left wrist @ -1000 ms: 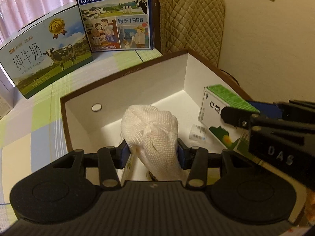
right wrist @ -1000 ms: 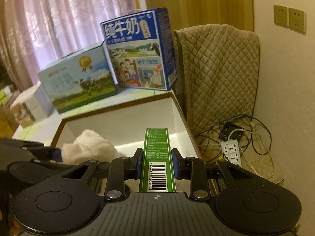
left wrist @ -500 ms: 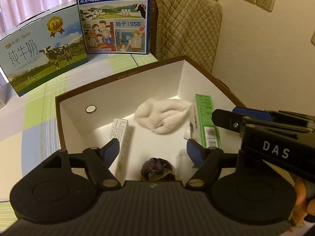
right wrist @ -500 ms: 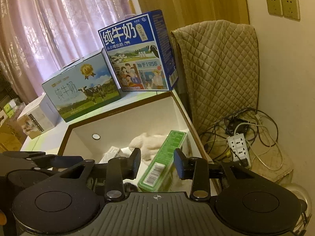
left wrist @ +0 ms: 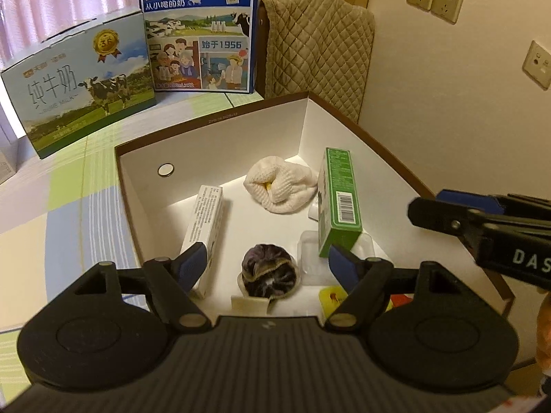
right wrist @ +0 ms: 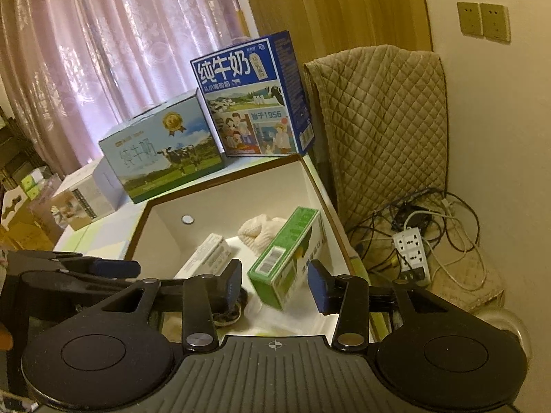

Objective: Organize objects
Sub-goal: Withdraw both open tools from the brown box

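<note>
A brown-rimmed white box (left wrist: 206,127) (right wrist: 237,179) holds a white knitted bundle (left wrist: 280,187) (right wrist: 260,232), a green carton (left wrist: 339,203) (right wrist: 286,268), a long white carton (left wrist: 206,220) (right wrist: 206,258), a dark purple pouch (left wrist: 268,272) and a clear plastic cup (left wrist: 310,254). My left gripper (left wrist: 268,265) is open and empty above the box's near end. My right gripper (right wrist: 275,285) is open, with the green carton lying loose just beyond its fingers. It also shows at the right of the left wrist view (left wrist: 482,220).
Two milk cases stand behind the box, a pale one (left wrist: 79,82) (right wrist: 162,151) and a blue one (left wrist: 203,27) (right wrist: 255,96). A quilted cover (left wrist: 316,48) (right wrist: 378,117) hangs at the right. A power strip and cables (right wrist: 411,251) lie on the floor.
Both grippers let go: the white bundle and the green carton now lie in the box. Both grippers have opened wide and pulled up and back.
</note>
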The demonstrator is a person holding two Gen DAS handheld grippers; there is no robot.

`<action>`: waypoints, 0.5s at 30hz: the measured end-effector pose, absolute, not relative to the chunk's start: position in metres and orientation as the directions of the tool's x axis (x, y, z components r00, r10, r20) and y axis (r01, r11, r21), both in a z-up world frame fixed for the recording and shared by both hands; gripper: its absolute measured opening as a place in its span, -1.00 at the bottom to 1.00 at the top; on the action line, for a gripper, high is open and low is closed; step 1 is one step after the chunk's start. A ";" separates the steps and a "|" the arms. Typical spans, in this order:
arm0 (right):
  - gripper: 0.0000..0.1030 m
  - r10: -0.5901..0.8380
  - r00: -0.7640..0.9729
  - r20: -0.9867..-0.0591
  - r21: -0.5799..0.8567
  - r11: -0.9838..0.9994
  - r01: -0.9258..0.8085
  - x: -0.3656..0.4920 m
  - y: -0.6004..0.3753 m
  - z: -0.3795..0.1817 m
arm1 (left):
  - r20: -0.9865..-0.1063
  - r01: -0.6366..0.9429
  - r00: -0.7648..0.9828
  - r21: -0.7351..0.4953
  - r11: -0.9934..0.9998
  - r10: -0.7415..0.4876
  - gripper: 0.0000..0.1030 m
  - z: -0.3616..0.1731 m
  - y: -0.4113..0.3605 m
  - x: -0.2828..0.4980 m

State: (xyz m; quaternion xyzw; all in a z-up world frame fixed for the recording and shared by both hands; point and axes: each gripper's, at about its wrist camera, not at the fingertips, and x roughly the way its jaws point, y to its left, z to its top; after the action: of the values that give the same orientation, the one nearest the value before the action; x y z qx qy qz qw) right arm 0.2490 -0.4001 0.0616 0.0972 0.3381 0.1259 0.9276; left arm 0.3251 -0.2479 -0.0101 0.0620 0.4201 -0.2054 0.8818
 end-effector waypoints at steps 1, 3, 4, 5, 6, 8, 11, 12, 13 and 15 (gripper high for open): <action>-0.21 0.299 0.739 -0.603 0.267 0.949 -0.167 0.242 -0.401 0.063 | -0.765 0.412 0.565 -0.064 0.909 -0.310 0.46 -0.008 -0.246 0.321; -0.20 0.304 0.738 -0.602 0.267 0.948 -0.173 0.231 -0.400 0.066 | -0.759 0.412 0.567 -0.075 0.908 -0.320 0.46 -0.003 -0.240 0.312; -0.19 0.303 0.739 -0.601 0.265 0.948 -0.174 0.224 -0.400 0.068 | -0.756 0.414 0.567 -0.082 0.907 -0.327 0.46 0.000 -0.238 0.306; -0.19 0.306 0.739 -0.600 0.264 0.948 -0.177 0.218 -0.398 0.069 | -0.752 0.414 0.568 -0.089 0.906 -0.334 0.48 0.003 -0.235 0.301; -0.18 0.308 0.738 -0.600 0.265 0.947 -0.181 0.213 -0.397 0.071 | -0.749 0.414 0.571 -0.092 0.906 -0.337 0.48 0.006 -0.232 0.295; -0.16 0.313 0.737 -0.599 0.267 0.946 -0.184 0.201 -0.394 0.075 | -0.738 0.413 0.576 -0.108 0.904 -0.351 0.57 0.012 -0.225 0.282; -0.11 0.312 0.737 -0.600 0.265 0.946 -0.185 0.184 -0.388 0.080 | -0.722 0.406 0.584 -0.137 0.903 -0.372 0.61 0.021 -0.215 0.265; -0.09 0.311 0.737 -0.600 0.262 0.947 -0.186 0.178 -0.385 0.082 | -0.718 0.406 0.586 -0.141 0.903 -0.376 0.61 0.024 -0.211 0.259; -0.07 0.309 0.737 -0.601 0.260 0.948 -0.186 0.173 -0.383 0.083 | -0.714 0.406 0.589 -0.143 0.903 -0.378 0.62 0.027 -0.208 0.253; -0.03 0.298 0.738 -0.605 0.249 0.952 -0.179 0.164 -0.378 0.085 | -0.706 0.409 0.596 -0.142 0.901 -0.382 0.64 0.033 -0.202 0.241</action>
State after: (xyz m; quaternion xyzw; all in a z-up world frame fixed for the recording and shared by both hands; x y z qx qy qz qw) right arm 0.1637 -0.3777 0.0852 0.0874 0.3381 0.1285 0.9282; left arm 0.2405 -0.2018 0.0326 0.0175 0.3910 -0.2215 0.8931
